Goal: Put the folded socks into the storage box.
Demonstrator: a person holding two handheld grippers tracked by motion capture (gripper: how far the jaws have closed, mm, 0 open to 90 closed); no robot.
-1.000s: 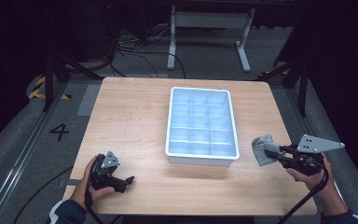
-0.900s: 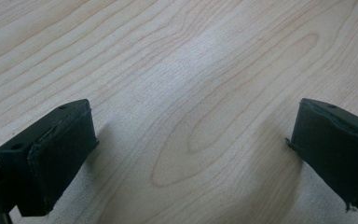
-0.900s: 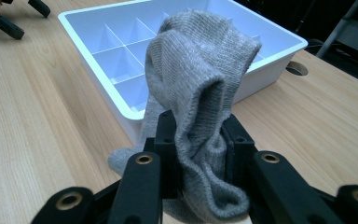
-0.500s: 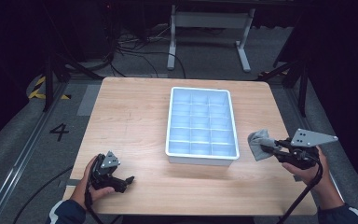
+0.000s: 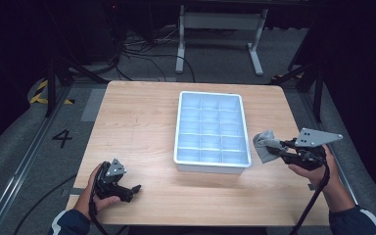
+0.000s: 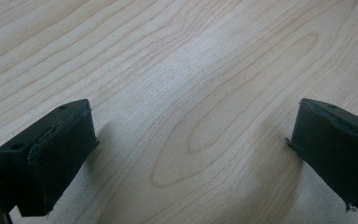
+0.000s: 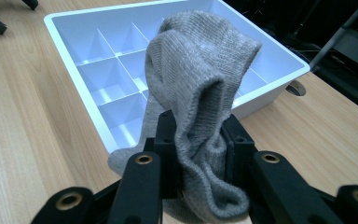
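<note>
A grey knitted sock (image 5: 264, 145) (image 7: 196, 93) is bunched up and pinched between the jaws of my right gripper (image 5: 274, 148) (image 7: 198, 140), which is shut on it and held just off the right side of the white divided tray (image 5: 210, 166) (image 7: 60, 35). The sock's folded top stands above the jaws and its lower end hangs below them. My left gripper (image 5: 133, 191) (image 6: 186, 149) rests at the table's near left corner, jaws wide open over bare wood with nothing between them.
The tray's many small compartments hold nothing. The wooden table (image 5: 137, 122) ends close behind both hands. Beyond the far edge stand a metal frame (image 5: 220, 22) and loose cables on the dark floor. A hole (image 7: 296, 87) is cut in the tabletop near the tray.
My right gripper has carried the sock left and slightly up, closer to the tray's right wall. The left gripper has stayed where it was.
</note>
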